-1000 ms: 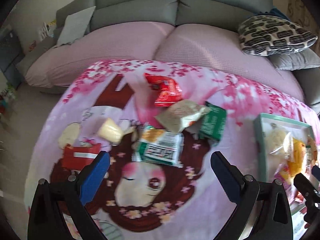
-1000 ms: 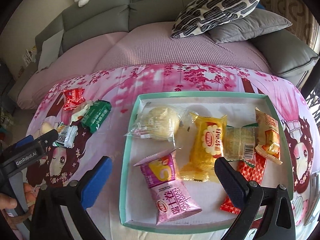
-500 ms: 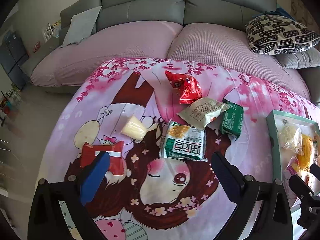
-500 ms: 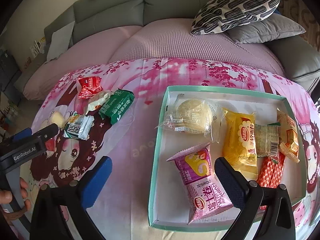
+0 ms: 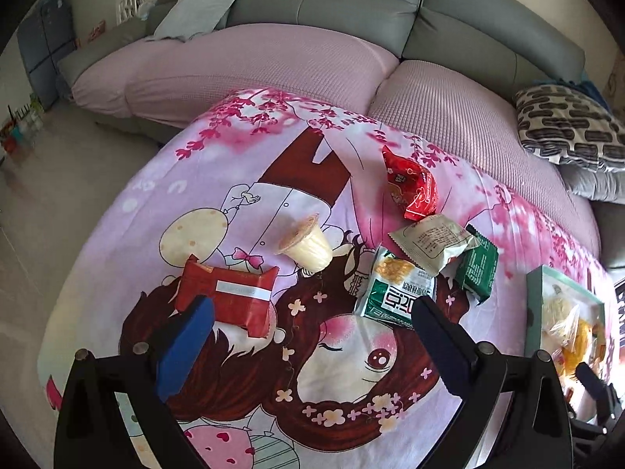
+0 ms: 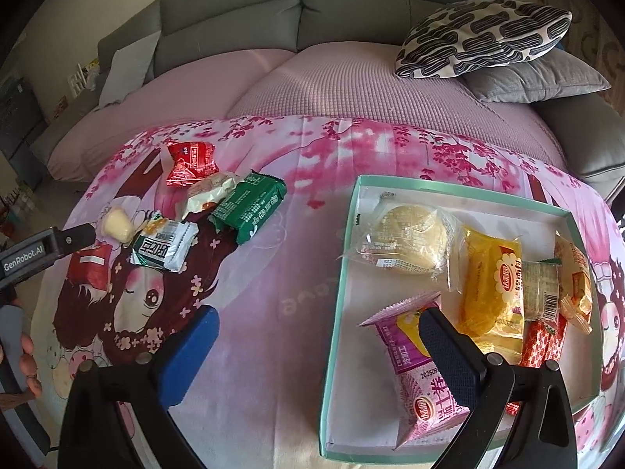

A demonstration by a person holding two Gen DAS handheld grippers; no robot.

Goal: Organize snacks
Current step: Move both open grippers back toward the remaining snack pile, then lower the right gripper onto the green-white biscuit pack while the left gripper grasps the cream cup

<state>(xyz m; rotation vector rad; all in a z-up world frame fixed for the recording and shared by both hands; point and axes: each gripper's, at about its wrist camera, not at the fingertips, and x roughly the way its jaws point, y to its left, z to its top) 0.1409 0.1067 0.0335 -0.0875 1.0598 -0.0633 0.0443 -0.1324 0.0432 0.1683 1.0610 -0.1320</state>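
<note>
Loose snacks lie on the pink cartoon cloth: a flat red packet (image 5: 226, 299), a pudding cup (image 5: 306, 243) on its side, a green-white packet (image 5: 398, 291), a beige packet (image 5: 431, 240), a dark green packet (image 5: 477, 269) and a red bag (image 5: 412, 185). My left gripper (image 5: 312, 346) is open and empty, hovering just in front of the flat red packet. The mint-rimmed tray (image 6: 340, 273) holds several snacks, among them a pink packet (image 6: 414, 367) and a yellow packet (image 6: 492, 281). My right gripper (image 6: 316, 351) is open and empty above the tray's left edge.
A grey sofa with pink seat covers (image 5: 273, 62) runs along the far side of the cloth. A black-and-white patterned cushion (image 6: 484, 35) lies at the back right. Floor (image 5: 47, 203) drops off to the left of the cloth.
Both grippers have shifted left. The left gripper now faces the flat red packet and pudding cup; the tray has slid toward the right edge of its view. Both stay open and empty.
</note>
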